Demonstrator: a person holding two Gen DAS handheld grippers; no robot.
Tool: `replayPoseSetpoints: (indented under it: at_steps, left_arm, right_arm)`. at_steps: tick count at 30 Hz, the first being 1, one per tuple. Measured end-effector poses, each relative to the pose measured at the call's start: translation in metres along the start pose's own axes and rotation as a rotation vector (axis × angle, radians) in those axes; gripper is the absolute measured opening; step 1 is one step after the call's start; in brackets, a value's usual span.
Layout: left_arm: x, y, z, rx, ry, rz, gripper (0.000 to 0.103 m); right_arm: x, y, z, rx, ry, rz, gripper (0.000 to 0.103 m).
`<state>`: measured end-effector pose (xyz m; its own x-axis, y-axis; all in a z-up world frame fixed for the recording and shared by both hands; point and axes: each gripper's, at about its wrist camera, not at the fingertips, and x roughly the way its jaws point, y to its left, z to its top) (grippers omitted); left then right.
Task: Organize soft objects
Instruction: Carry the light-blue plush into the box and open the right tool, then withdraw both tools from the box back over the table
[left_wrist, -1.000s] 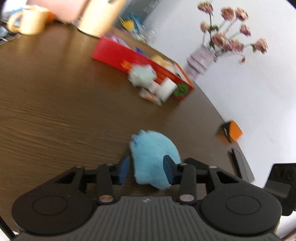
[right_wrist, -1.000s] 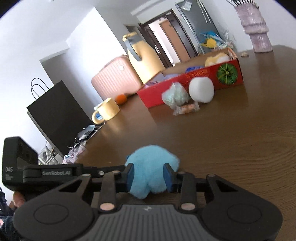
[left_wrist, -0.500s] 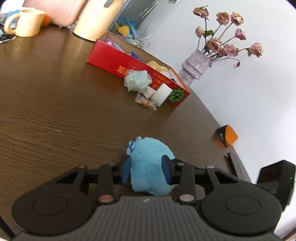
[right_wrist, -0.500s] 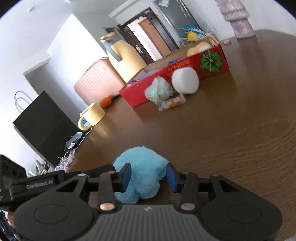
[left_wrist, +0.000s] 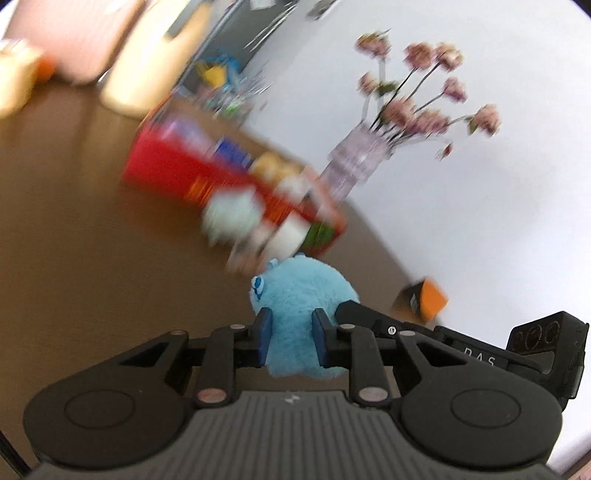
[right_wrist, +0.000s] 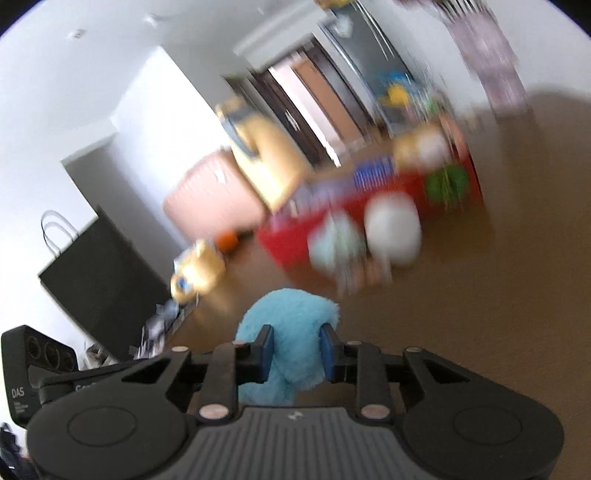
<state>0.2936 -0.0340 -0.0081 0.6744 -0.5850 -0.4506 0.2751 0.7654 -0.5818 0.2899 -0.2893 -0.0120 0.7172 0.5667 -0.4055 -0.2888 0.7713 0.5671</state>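
Observation:
A fluffy light-blue plush toy (left_wrist: 299, 295) is squeezed between the blue pads of my left gripper (left_wrist: 290, 341) and held above the brown table. My right gripper (right_wrist: 297, 354) is shut on the same plush (right_wrist: 288, 317) from the other side; its black body shows at the right of the left wrist view (left_wrist: 461, 350). Beyond stands a red box (left_wrist: 177, 173) holding soft items. In front of the box lie a pale green soft object (right_wrist: 332, 243), a white soft object (right_wrist: 393, 232) and a small wrapped item. Both views are motion-blurred.
A vase of pink flowers (left_wrist: 354, 158) stands behind the box at the table's far edge. A yellow jug (right_wrist: 266, 158), a yellow mug (right_wrist: 199, 273) and an orange fruit stand at the back left. An orange-and-black small box (left_wrist: 421, 299) sits near the right edge.
Both grippers have lifted the blue plush off the table and moved it toward the red box, which now looks larger. Both jaws have closed tighter on the plush.

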Motion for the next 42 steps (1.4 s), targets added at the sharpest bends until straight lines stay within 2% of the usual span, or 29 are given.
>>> replayPoseSetpoints:
  at_steps: [4,6,9,12,14,15,17,19,23,27,31,34,36,37,38,39,40,41,42]
  left_arm:
    - [0.042,-0.013,0.082,0.068,-0.067,-0.036,0.023]
    - [0.075,-0.012,0.122,0.063,-0.057,-0.026,0.023]
    - [0.125,0.001,0.160,0.052,-0.018,0.022,0.023]
    - [0.168,0.023,0.176,0.005,0.057,0.079,0.023]
    - [0.183,0.029,0.178,0.044,0.085,0.125,0.024]
    - [0.189,0.031,0.176,0.069,0.095,0.144,0.018]
    - [0.203,0.033,0.174,0.099,0.133,0.156,0.014]
    - [0.211,0.033,0.172,0.119,0.151,0.193,0.014]
    - [0.207,0.032,0.170,0.150,0.159,0.201,0.018]
    - [0.183,0.017,0.175,0.182,0.123,0.200,0.020]
    - [0.138,-0.008,0.184,0.262,0.042,0.247,0.028]
    - [0.100,-0.024,0.183,0.344,-0.040,0.329,0.033]
    - [0.074,-0.035,0.173,0.425,-0.114,0.413,0.047]
    - [0.062,-0.039,0.166,0.460,-0.155,0.456,0.053]
    - [0.050,-0.042,0.158,0.488,-0.198,0.489,0.076]
    - [0.039,-0.044,0.150,0.503,-0.242,0.510,0.094]
    - [0.027,-0.044,0.142,0.502,-0.291,0.525,0.096]
    - [0.015,-0.044,0.130,0.490,-0.357,0.539,0.097]
    - [0.005,-0.044,0.118,0.484,-0.417,0.547,0.098]
  right_arm:
    - [0.035,0.004,0.085,-0.100,-0.098,-0.041,0.026]
    - [0.062,-0.004,0.119,-0.107,-0.095,-0.081,0.026]
    - [0.114,-0.027,0.160,-0.064,-0.025,-0.123,0.026]
    - [0.162,-0.050,0.175,-0.028,0.069,-0.153,0.025]
    - [0.182,-0.059,0.172,-0.023,0.110,-0.168,0.025]
    - [0.192,-0.063,0.170,-0.023,0.134,-0.177,0.024]
    - [0.209,-0.066,0.160,-0.037,0.187,-0.212,0.023]
    - [0.216,-0.067,0.154,-0.055,0.208,-0.251,0.022]
    - [0.213,-0.065,0.151,-0.092,0.217,-0.300,0.022]
    - [0.186,-0.046,0.162,-0.136,0.171,-0.294,0.022]
    - [0.138,-0.017,0.182,-0.231,0.094,-0.305,0.026]
    - [0.096,0.007,0.188,-0.328,0.030,-0.333,0.032]
    - [0.068,0.021,0.187,-0.392,-0.017,-0.359,0.039]
    - [0.054,0.027,0.183,-0.421,-0.047,-0.363,0.048]
    - [0.041,0.033,0.177,-0.448,-0.080,-0.359,0.062]
    - [0.030,0.038,0.170,-0.480,-0.115,-0.352,0.071]
    - [0.018,0.043,0.159,-0.520,-0.160,-0.345,0.087]
    - [0.008,0.046,0.148,-0.555,-0.215,-0.343,0.093]
    - [0.001,0.049,0.135,-0.586,-0.262,-0.347,0.093]
